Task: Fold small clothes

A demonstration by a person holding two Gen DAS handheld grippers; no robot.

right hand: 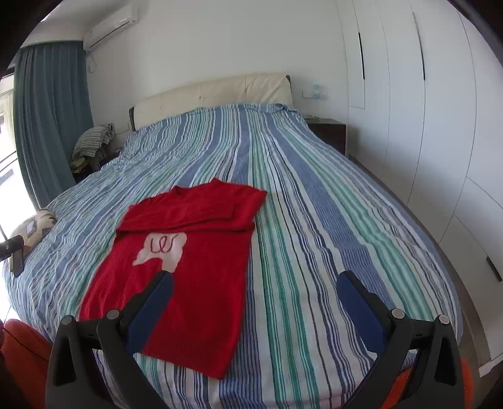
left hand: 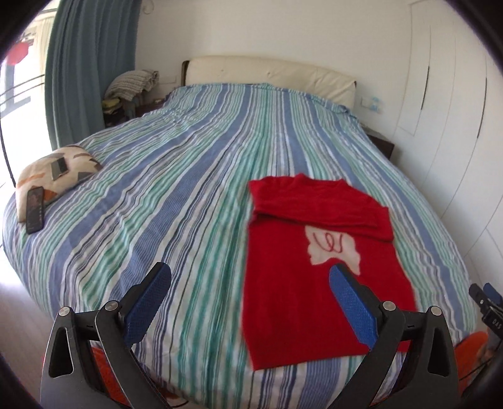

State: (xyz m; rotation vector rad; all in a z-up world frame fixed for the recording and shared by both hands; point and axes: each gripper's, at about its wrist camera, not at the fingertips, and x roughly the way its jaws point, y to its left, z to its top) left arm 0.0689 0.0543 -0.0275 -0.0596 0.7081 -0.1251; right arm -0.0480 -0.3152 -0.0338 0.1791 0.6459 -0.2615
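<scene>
Left gripper (left hand: 250,275): nearest the lens in the left wrist view; its blue-padded fingers (left hand: 147,303) are spread wide with nothing between them, hanging above the striped bedspread. The inner finger overlaps the sweater's near half in the picture; whether it touches the cloth cannot be told.
Right gripper (right hand: 256,284): likewise spread wide and empty; its left finger overlaps the sweater's lower part in the picture, its right finger is over bare bedspread.
Red sweater (right hand: 191,267): lies flat near the foot of the bed, between the two grippers, with both sleeves folded across the chest in a band below the collar. A pale patch with red looping stitching shows under that band.
Hidden or cut off: the sweater's patch is partly covered by the folded sleeves and by a finger in each view, so its full shape is unclear. An orange-red thing (left hand: 471,349) at the bottom edge is blocked by the gripper frames and cannot be identified. A bit of the other gripper pokes in at the right edge of the left wrist view. Edges of the sweater are blurred in the left view.
Bedspread (right hand: 314,220): blue, green and white stripes, running toward a cream padded headboard (right hand: 220,91).
Pillow (left hand: 55,174): patterned, at the left edge of the bed, with a phone (left hand: 34,209) leaning on it and another flat device on top.
Room: teal curtain (left hand: 81,63) at a bright window, white wardrobe doors (right hand: 408,94), a wall air conditioner (right hand: 111,23), dark bedside tables, a heap of folded textiles by the curtain.
</scene>
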